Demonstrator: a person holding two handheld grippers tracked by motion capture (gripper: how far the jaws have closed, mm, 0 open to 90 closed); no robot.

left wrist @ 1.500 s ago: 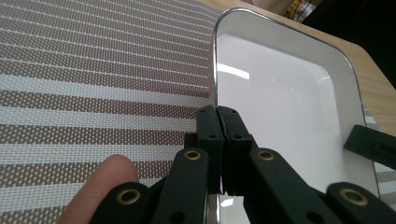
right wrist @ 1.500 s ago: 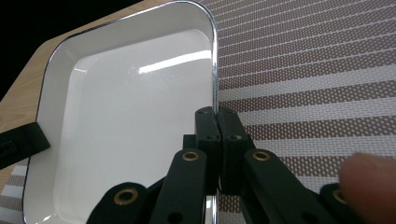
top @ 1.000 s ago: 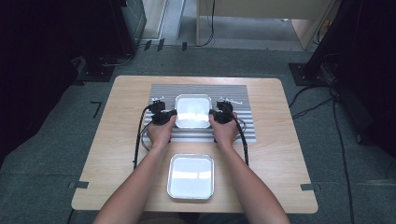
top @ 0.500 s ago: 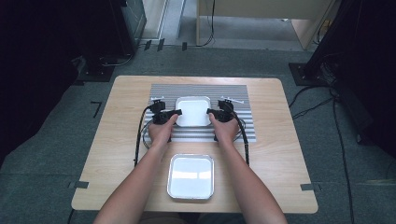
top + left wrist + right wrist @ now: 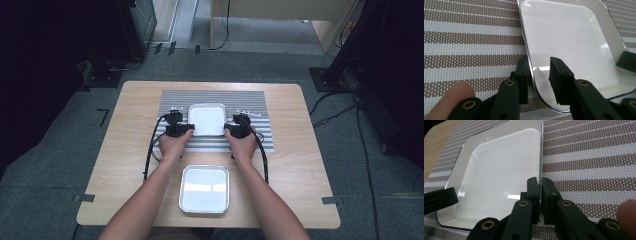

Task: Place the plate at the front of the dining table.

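Note:
A shiny square metal tray lies on a striped mat at the middle of the table. My left gripper is at its left edge and my right gripper at its right edge. In the left gripper view the jaws of the left gripper straddle the tray rim. They have just been closing, with a gap still beside the rim. In the right gripper view the right gripper has just closed, and its pads pinch the rim of the tray.
A second, similar tray rests on the bare wood near the table's front edge, between the person's forearms. Cables trail from both grippers across the wood. The floor around the table holds dark equipment and wires.
Both grippers have edged slightly inward against the tray's sides. The tray stays in the same place on the mat.

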